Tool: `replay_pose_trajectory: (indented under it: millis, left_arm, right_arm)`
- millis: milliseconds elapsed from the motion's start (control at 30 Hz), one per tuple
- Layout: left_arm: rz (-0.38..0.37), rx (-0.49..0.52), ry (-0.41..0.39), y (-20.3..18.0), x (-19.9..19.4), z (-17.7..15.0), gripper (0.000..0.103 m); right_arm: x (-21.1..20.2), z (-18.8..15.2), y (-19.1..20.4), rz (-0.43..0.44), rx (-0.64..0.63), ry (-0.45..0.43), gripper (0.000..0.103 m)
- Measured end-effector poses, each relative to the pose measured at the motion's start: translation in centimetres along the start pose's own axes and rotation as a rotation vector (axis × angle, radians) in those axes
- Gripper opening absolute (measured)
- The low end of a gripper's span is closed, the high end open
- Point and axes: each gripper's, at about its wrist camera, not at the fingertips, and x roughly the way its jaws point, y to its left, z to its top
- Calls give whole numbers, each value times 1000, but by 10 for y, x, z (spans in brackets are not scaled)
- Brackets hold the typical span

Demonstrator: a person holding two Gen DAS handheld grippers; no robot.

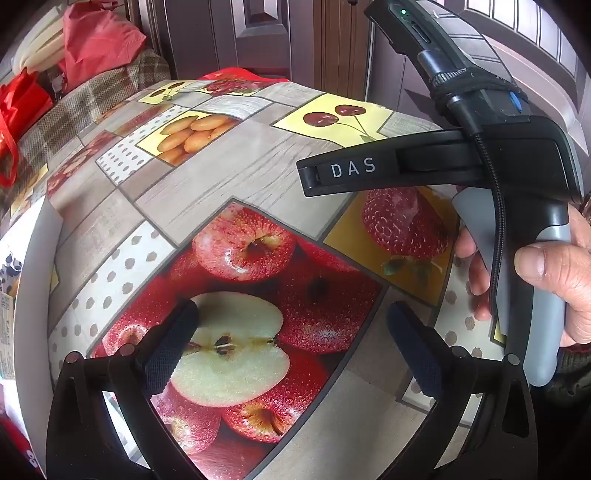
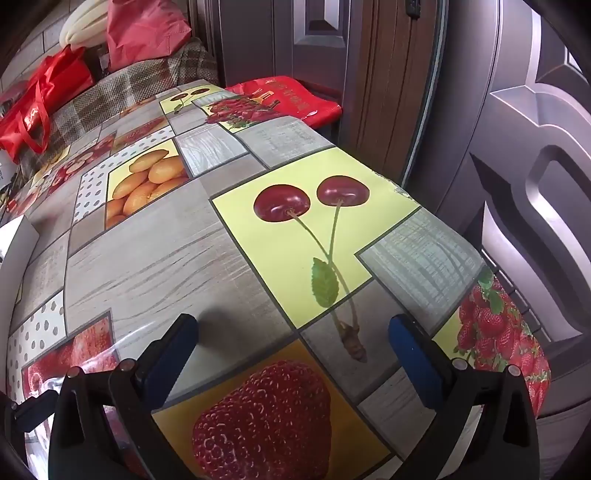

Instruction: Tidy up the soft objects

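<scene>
My left gripper (image 1: 291,325) is open and empty, low over the fruit-print tablecloth (image 1: 207,192), above a printed halved apple. My right gripper (image 2: 293,334) is open and empty over the tablecloth (image 2: 155,266), near the printed cherries. The right gripper's body (image 1: 480,155) shows in the left wrist view, held by a hand at the right. Soft things lie at the far left: a plaid cloth (image 2: 107,92), a pink-red fabric bundle (image 2: 144,29) and a red bag (image 2: 44,99). The same plaid cloth (image 1: 92,99) and pink-red bundle (image 1: 99,40) show in the left wrist view.
A second red bag (image 2: 288,96) lies at the table's far end by a brown door (image 2: 314,37). A white box edge (image 1: 33,266) stands at the table's left. The table's right edge drops beside a dark door (image 2: 535,184). Cream-coloured ribbed items (image 2: 85,22) lie behind the bundle.
</scene>
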Motion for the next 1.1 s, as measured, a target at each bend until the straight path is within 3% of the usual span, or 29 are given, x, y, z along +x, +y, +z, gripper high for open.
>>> replay_pose_trajectory:
  millis: [467, 533, 1100]
  left_arm:
    - [0, 0, 0, 0, 0, 0, 102]
    - [0, 0, 0, 0, 0, 0, 102]
    - [-1, 0, 1, 0, 0, 0, 102]
  right_arm:
    - [3, 2, 15, 0, -5, -1, 103]
    - [2, 1, 1, 16, -7, -2, 103]
    - [1, 0, 6, 15, -6, -3, 103]
